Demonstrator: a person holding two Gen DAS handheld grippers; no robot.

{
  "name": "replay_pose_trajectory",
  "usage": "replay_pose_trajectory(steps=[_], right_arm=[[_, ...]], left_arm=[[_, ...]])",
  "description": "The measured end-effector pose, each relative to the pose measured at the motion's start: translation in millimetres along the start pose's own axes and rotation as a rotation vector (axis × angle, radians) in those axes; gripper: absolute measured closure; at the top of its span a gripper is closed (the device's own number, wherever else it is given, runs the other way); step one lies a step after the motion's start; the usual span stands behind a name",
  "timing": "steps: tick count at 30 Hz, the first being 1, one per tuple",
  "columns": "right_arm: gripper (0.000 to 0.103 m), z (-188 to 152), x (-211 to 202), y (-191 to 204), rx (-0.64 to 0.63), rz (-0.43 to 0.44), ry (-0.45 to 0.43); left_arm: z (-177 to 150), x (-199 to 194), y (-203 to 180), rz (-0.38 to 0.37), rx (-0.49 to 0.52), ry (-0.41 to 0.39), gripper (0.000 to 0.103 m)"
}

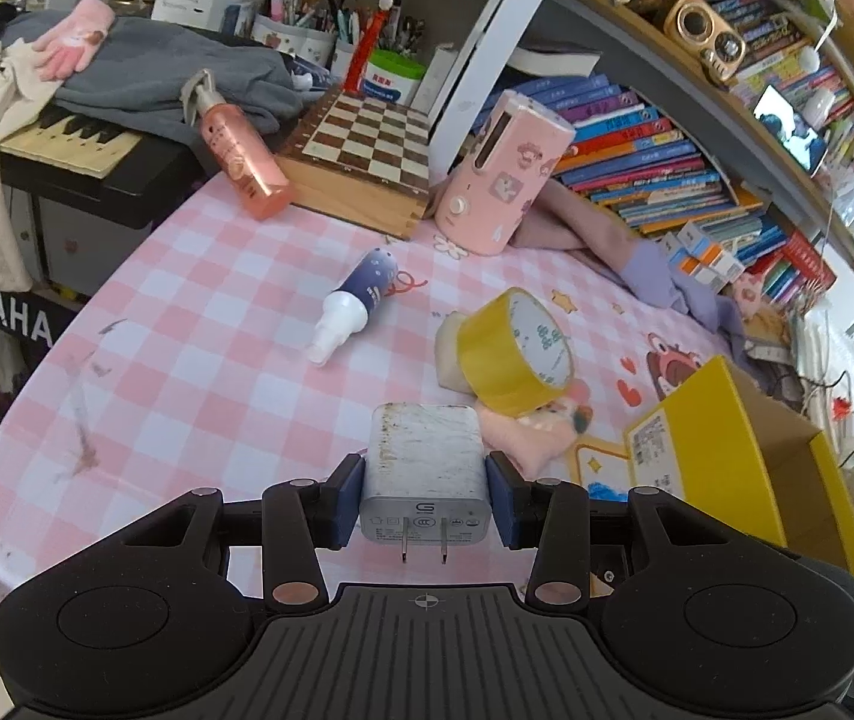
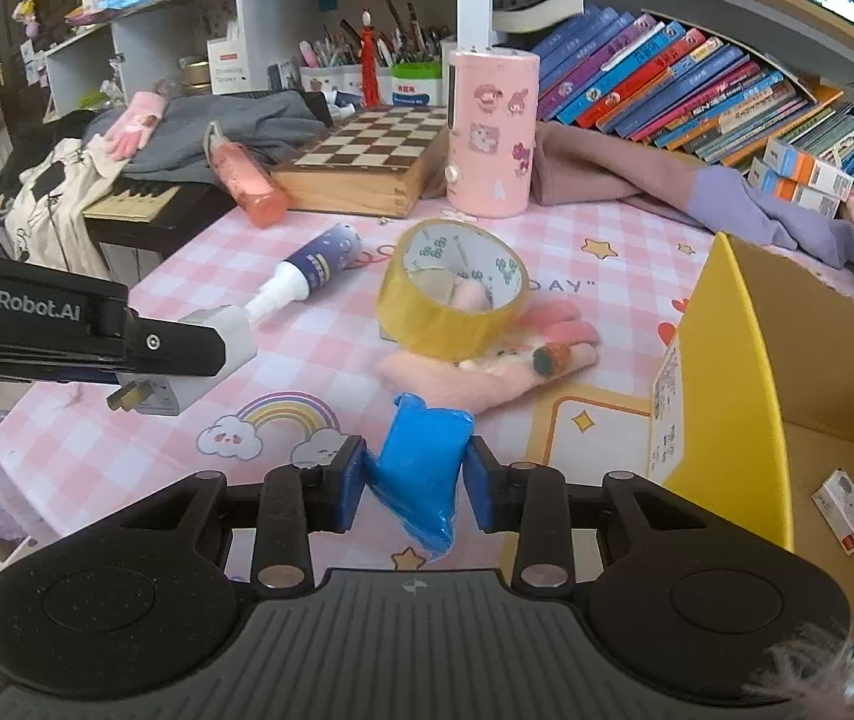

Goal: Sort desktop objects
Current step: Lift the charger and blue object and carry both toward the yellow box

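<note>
My left gripper [image 1: 425, 495] is shut on a white plug charger [image 1: 425, 468] and holds it above the pink checked tablecloth; it also shows in the right wrist view [image 2: 210, 354]. My right gripper [image 2: 414, 483] is shut on a blue plastic packet [image 2: 423, 468]. A yellow tape roll [image 2: 454, 291] rests on a pink glove [image 2: 505, 360] mid-table. A dark blue spray bottle [image 1: 354, 300] lies on its side. An open yellow cardboard box [image 2: 727, 372] stands at the right with a small white carton [image 2: 845, 510] inside.
A pink cylindrical device [image 2: 490, 132] stands at the back beside a wooden chessboard box [image 2: 366, 162]. A pink-orange spray bottle [image 1: 243, 159] leans on the box. A purple-pink cloth [image 2: 697, 186] and stacked books [image 2: 697, 96] lie behind. A keyboard with clothes [image 1: 84, 138] sits left.
</note>
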State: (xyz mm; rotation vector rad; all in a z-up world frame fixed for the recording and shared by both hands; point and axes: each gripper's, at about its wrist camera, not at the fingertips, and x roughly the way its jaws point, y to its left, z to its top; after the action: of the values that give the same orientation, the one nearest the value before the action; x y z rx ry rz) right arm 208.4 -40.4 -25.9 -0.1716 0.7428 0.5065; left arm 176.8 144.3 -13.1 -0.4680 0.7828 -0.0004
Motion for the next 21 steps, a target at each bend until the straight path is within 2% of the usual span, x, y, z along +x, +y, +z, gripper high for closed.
replay_pose_trajectory(steps=[9,21], right_arm=[[0.071,-11,-34,1,0.016,0.002,-0.03],[0.072,-34,-83,10,0.019,-0.021,-0.076]], left_arm=[[-13,-36,-6,-0.052,-0.024,-0.038,0.061],[-44,-79,-9,-0.104,-0.027,-0.045,0.061]])
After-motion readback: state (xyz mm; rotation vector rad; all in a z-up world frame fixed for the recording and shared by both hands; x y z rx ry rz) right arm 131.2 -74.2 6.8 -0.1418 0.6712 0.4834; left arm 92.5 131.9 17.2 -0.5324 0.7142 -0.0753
